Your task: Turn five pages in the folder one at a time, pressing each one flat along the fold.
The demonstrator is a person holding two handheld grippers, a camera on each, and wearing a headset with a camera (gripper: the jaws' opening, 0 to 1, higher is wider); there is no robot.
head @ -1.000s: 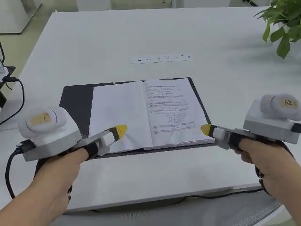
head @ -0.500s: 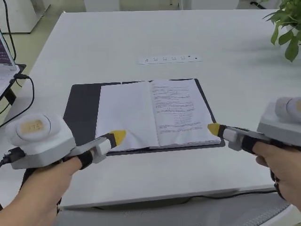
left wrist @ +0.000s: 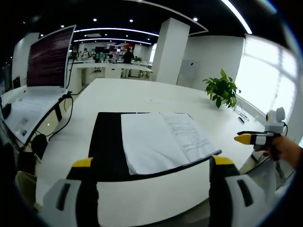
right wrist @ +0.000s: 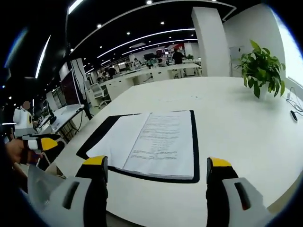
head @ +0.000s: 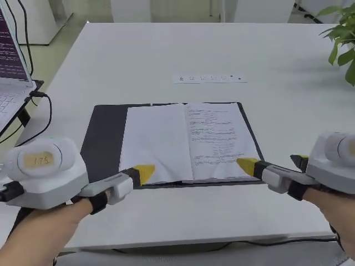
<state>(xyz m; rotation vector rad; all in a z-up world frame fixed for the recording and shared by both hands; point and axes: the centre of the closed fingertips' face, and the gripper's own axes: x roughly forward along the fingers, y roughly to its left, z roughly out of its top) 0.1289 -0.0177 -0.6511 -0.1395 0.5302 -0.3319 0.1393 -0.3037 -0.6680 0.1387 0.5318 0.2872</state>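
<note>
The folder (head: 102, 138) lies open on the white table, black cover underneath, with a blank left page (head: 155, 141) and a printed right page (head: 217, 138), both flat. My left gripper (head: 138, 176) hovers open at the folder's front edge, below the blank page. My right gripper (head: 273, 163) is open beside the front right corner, one yellow tip over the printed page's corner. In the left gripper view the folder (left wrist: 156, 139) lies beyond the wide-apart jaws of the left gripper (left wrist: 151, 161). The right gripper view shows the folder (right wrist: 151, 137) ahead of the right gripper (right wrist: 156, 161).
A laptop (head: 11, 72) with a cable (head: 47, 111) stands off the table's left side. A socket strip (head: 208, 78) lies behind the folder. A potted plant (head: 344, 39) stands at the far right. Bare table surrounds the folder.
The head camera has tilted, shifting the whole picture. My left gripper's tip has drawn back slightly from the blank page toward the folder's front edge. The pages look unchanged.
</note>
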